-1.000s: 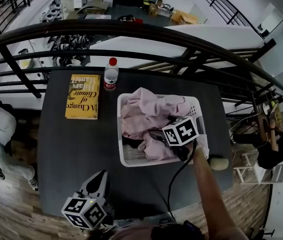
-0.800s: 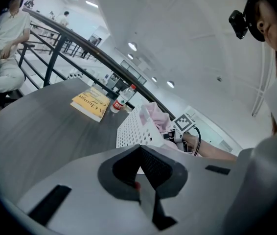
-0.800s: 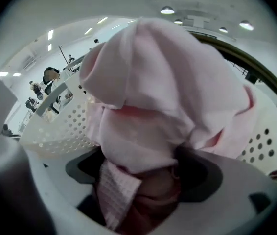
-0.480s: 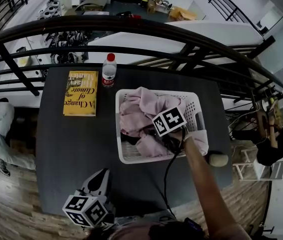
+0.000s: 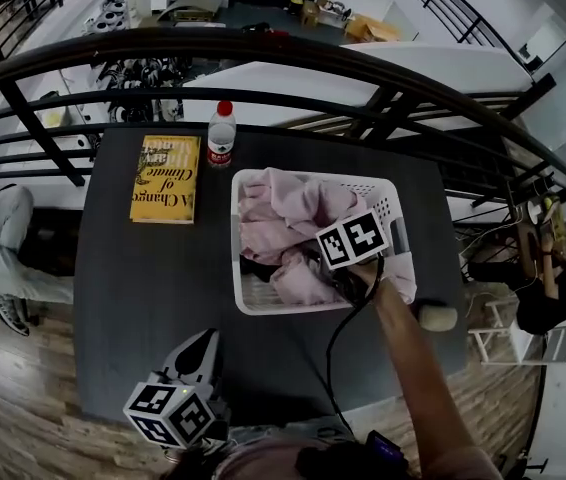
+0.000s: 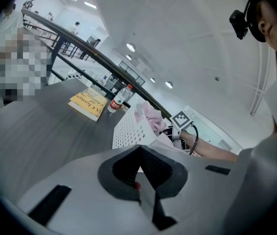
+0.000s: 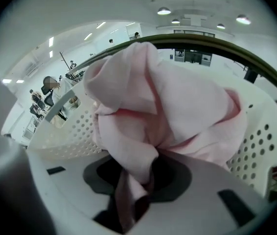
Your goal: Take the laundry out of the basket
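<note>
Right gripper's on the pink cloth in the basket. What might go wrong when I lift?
The right gripper, jaws just closed, pinches only a fold of the pink garment; it may slip out. Nothing steadies the basket: the left gripper hangs by the table's near edge, so the lift could drag the basket toward the upright bottle.

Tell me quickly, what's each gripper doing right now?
Left gripper: shut, nothing between its jaws.
Right gripper: jaws just closed on the pink garment, holding it.

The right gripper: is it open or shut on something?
Shut on the pink cloth. The jaws of the right gripper have just been closing, and its view shows the cloth pinched between them, inside the basket.
</note>
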### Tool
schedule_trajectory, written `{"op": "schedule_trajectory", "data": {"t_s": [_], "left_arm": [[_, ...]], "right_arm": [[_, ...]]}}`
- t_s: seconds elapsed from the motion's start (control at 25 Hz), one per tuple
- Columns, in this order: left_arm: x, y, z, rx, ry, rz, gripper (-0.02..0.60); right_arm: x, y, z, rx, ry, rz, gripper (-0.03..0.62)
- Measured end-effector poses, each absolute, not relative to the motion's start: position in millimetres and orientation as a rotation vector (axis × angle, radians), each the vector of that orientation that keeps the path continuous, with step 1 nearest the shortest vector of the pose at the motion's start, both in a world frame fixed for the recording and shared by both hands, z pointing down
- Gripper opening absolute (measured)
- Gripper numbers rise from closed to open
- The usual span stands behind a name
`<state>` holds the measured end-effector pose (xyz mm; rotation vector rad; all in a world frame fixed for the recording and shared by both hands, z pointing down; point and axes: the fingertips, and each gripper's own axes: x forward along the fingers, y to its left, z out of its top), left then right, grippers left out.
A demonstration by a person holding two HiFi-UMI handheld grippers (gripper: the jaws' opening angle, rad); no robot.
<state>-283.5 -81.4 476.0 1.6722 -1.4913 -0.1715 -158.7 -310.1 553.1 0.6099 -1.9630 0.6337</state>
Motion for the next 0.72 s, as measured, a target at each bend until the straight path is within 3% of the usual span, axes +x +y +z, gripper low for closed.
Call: {"op": "schedule_trajectory", "data": {"t_s": [0.72], "left_arm": [[-216, -78, 450, 1.677, -1.585, -0.178, -0.002]], "right_arm": [[-142, -307, 474, 0.592, -2.255, 0.622, 0.137]]}}
